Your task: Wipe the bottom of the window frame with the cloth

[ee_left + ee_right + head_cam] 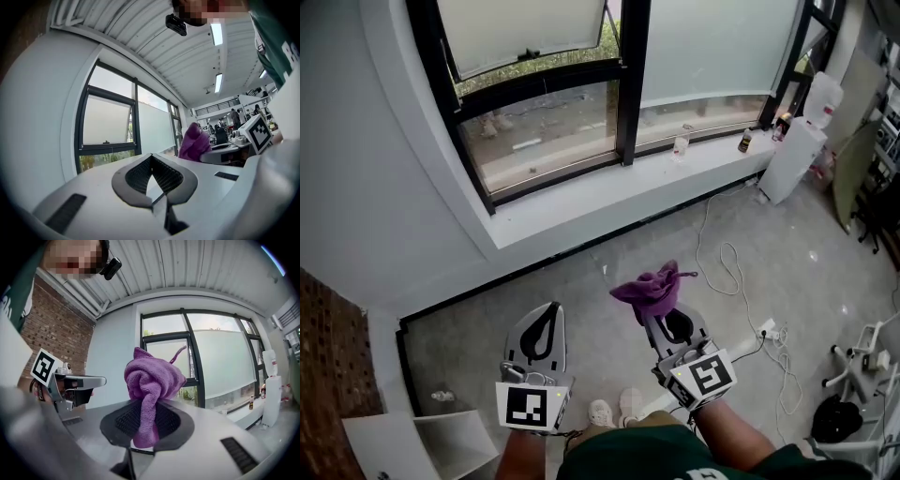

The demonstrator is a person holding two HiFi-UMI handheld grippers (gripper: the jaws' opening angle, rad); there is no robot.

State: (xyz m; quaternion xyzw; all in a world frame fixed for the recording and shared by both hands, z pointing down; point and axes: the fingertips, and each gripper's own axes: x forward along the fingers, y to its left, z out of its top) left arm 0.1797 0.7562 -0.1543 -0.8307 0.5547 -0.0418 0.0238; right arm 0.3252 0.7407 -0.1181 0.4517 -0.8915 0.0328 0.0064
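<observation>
A crumpled purple cloth (651,287) (152,380) sticks up from my right gripper (659,314) (146,417), whose jaws are shut on it. My left gripper (543,319) (151,174) is beside it on the left, jaws closed together with nothing between them. Both are held over the concrete floor, well short of the window. The black window frame (553,173) runs along a white sill (609,197) ahead; its bottom rail is visible above the sill. In the left gripper view the cloth (194,142) shows to the right.
Small bottles (744,142) stand on the sill at right. A white water dispenser (797,150) is in the right corner. White cables (727,267) and a power strip (764,330) lie on the floor right. A white box (422,441) sits lower left by a brick wall (328,375).
</observation>
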